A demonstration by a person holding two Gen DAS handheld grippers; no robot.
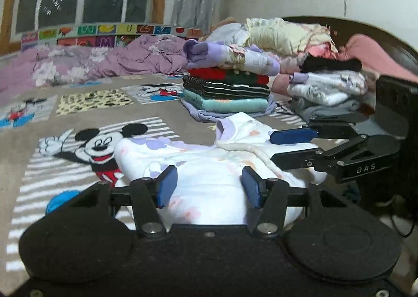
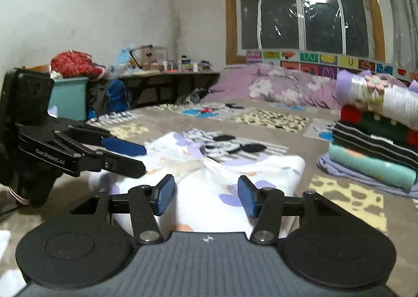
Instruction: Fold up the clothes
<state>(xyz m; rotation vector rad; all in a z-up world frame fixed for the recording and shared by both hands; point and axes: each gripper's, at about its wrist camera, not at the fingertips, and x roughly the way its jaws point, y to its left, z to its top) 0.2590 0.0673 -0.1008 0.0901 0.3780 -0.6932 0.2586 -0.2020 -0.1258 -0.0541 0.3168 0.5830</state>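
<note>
A white garment with pale purple and orange flowers (image 1: 209, 166) lies partly folded on the Mickey Mouse bedspread (image 1: 78, 103); it also shows in the right wrist view (image 2: 216, 179). My left gripper (image 1: 209, 187) is open, its blue pads just above the garment's near edge. It also shows in the right wrist view (image 2: 130, 155), open over the garment's left side. My right gripper (image 2: 206, 196) is open over the garment's near edge. In the left wrist view it (image 1: 284, 146) reaches in from the right, open above the garment.
A stack of folded clothes (image 1: 227, 87) stands behind the garment, also seen at the right of the right wrist view (image 2: 376, 140). A second pile (image 1: 326, 87) and loose clothes sit at the headboard. A purple quilt (image 1: 104, 61) lies by the window. A cluttered shelf (image 2: 167, 72) is at the far left.
</note>
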